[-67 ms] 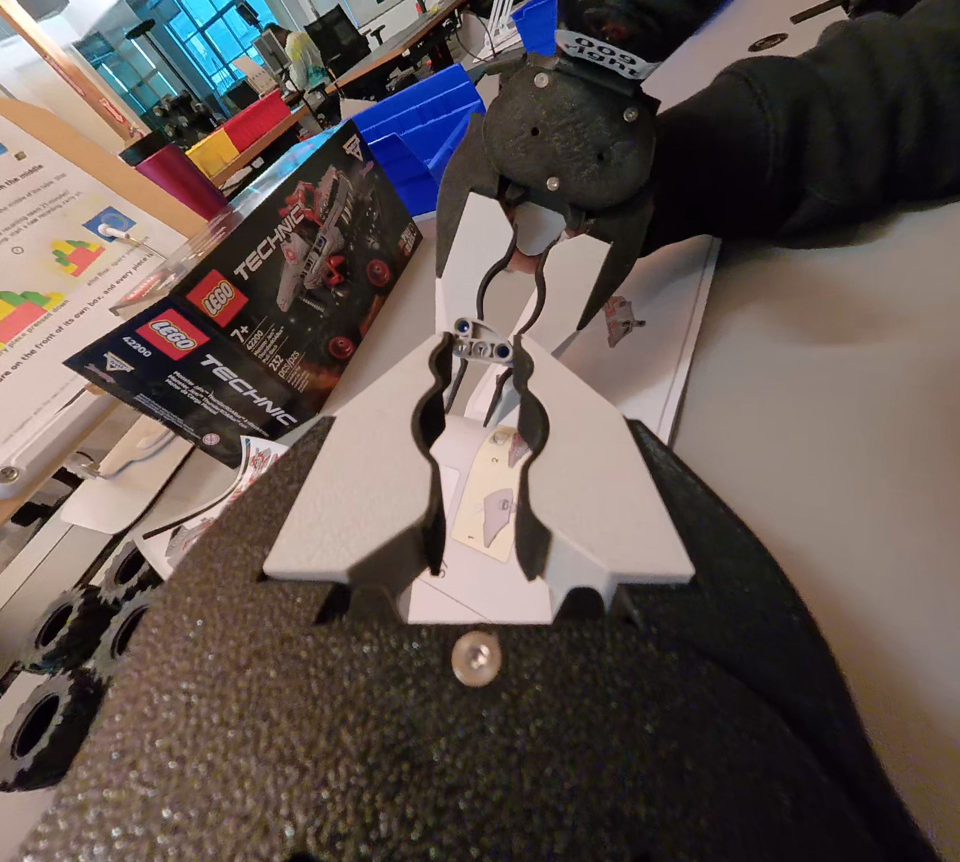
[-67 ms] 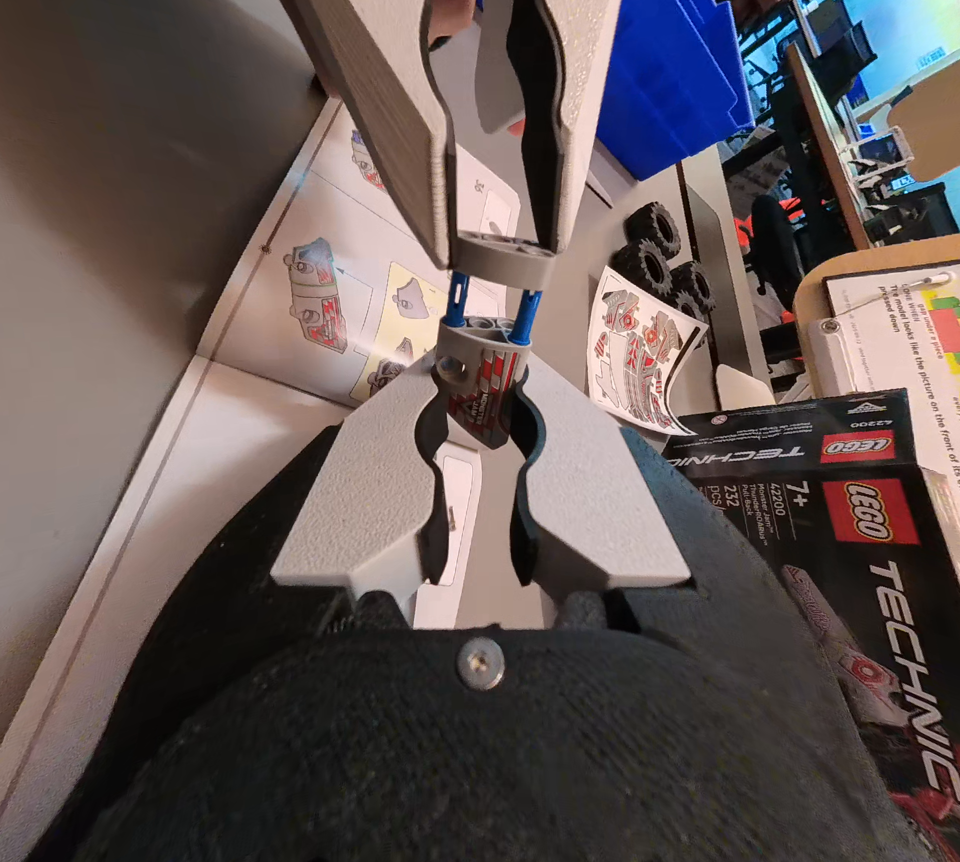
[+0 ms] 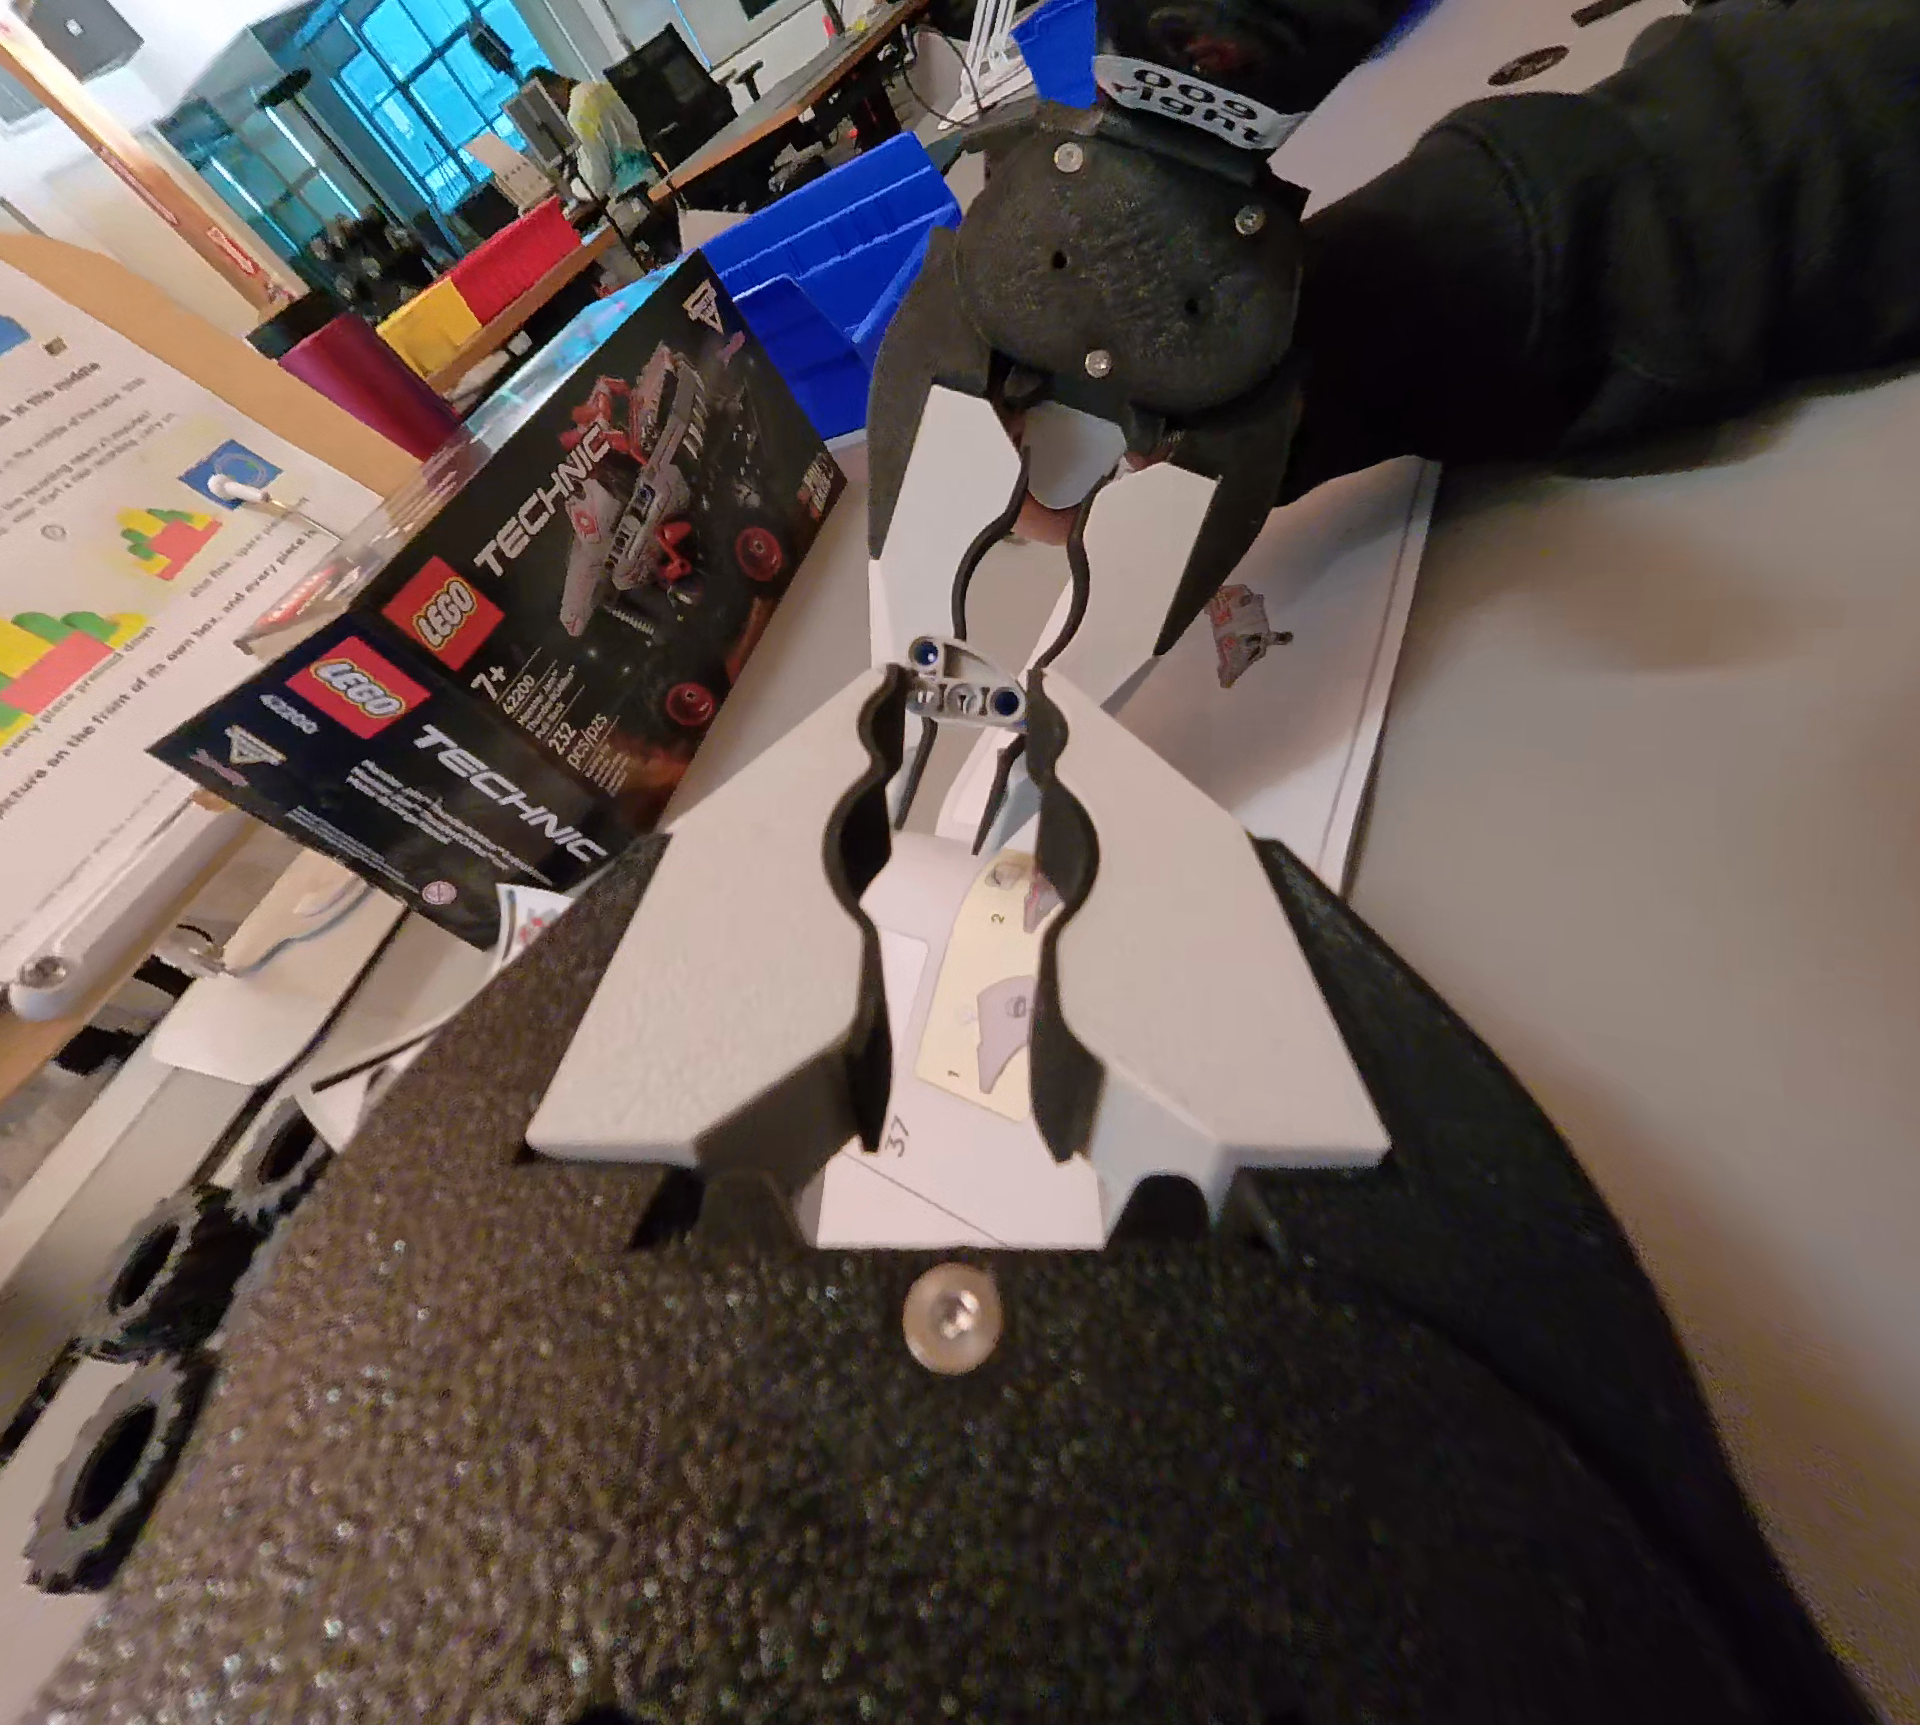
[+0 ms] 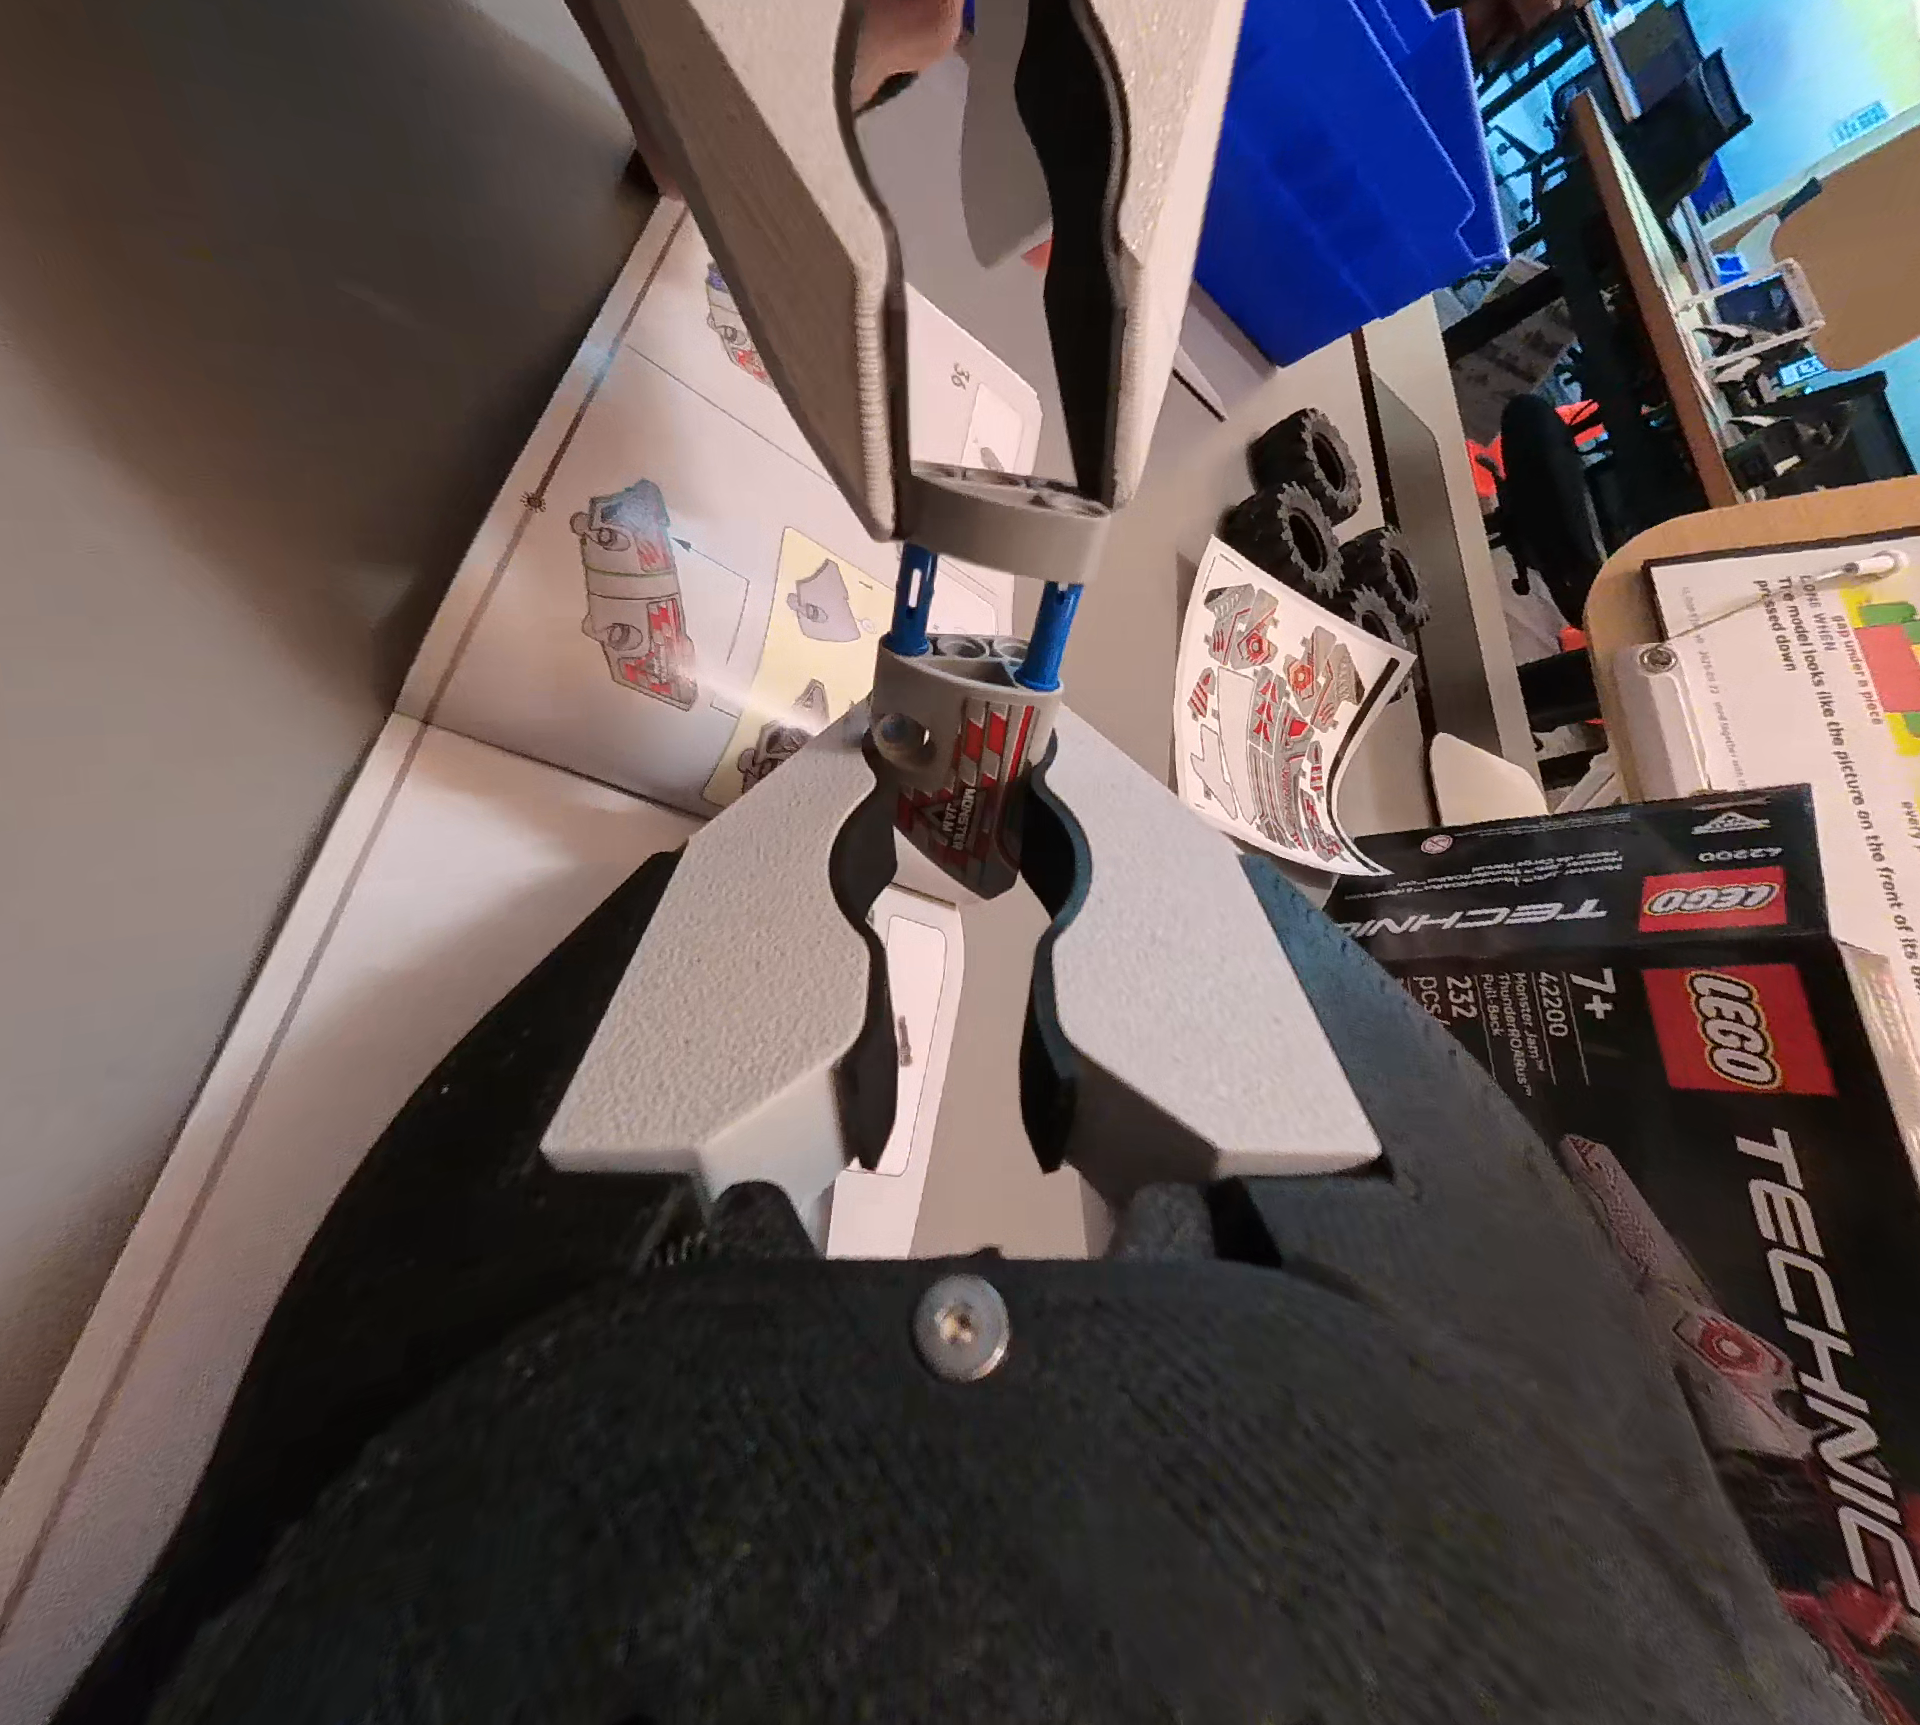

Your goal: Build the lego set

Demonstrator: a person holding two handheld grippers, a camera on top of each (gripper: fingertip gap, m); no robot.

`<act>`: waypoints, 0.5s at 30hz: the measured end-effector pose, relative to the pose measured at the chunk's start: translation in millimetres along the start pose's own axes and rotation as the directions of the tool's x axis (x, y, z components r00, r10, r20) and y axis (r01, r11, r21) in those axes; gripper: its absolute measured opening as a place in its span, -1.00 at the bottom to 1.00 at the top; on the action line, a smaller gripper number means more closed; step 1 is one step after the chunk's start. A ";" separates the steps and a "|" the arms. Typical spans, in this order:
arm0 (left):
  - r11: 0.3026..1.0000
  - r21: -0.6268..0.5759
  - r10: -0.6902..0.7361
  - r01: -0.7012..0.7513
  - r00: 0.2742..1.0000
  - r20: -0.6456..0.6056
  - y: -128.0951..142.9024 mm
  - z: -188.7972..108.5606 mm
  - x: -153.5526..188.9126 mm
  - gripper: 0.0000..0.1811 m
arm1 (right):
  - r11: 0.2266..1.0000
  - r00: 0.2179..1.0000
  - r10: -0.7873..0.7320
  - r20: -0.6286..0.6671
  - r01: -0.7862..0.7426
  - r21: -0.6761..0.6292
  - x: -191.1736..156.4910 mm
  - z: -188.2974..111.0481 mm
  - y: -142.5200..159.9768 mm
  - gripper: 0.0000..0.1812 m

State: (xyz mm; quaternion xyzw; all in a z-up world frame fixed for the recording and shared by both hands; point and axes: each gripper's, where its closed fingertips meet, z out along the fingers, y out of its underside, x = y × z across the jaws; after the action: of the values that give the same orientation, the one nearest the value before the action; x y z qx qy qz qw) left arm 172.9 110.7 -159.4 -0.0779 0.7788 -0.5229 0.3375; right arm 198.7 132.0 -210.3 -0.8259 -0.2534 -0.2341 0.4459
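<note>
My left gripper (image 3: pixel 961 704) is shut on a small grey Technic piece (image 3: pixel 966 688) with two blue pins in its holes. In the right wrist view that same piece (image 4: pixel 1003 517) sits in the left gripper's tips above. My right gripper (image 4: pixel 956 776) is shut on a curved grey panel with a red sticker (image 4: pixel 961 776). Two blue pins (image 4: pixel 1044 626) bridge the gap between the grey piece and the panel's top. The two grippers face each other tip to tip above the open instruction booklet (image 4: pixel 623 595).
The black set box (image 3: pixel 499 688) lies to the left, also seen in the right wrist view (image 4: pixel 1683 1000). A sticker sheet (image 4: pixel 1278 730) and several black tyres (image 4: pixel 1320 522) lie beyond the booklet. Blue bins (image 4: pixel 1351 117) stand at the table's back. A dark sleeve (image 3: pixel 1621 241) holds the right gripper.
</note>
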 end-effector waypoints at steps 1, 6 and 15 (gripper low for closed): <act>1.000 0.002 0.024 -0.024 1.000 -0.002 0.3 -0.2 1.0 -0.77 | 1.000 1.000 -0.001 0.005 0.001 -0.001 -1.3 0.6 -0.3 -0.81; 0.998 -0.034 0.047 -0.047 0.999 -0.011 6.8 -0.5 1.6 -0.77 | 0.999 1.000 -0.030 -0.003 0.030 -0.040 -2.1 2.8 3.7 -0.81; 0.989 -0.135 0.051 -0.053 0.998 -0.023 16.9 2.0 4.3 -0.78 | 0.977 0.990 -0.138 -0.026 0.132 -0.169 -1.0 4.3 14.8 -0.81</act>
State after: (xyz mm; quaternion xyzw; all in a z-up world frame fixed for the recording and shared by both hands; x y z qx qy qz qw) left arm 174.7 114.6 -176.4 -0.0752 0.8175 -0.4607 0.3375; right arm 207.9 128.5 -222.1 -0.8367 -0.2801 -0.2998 0.3627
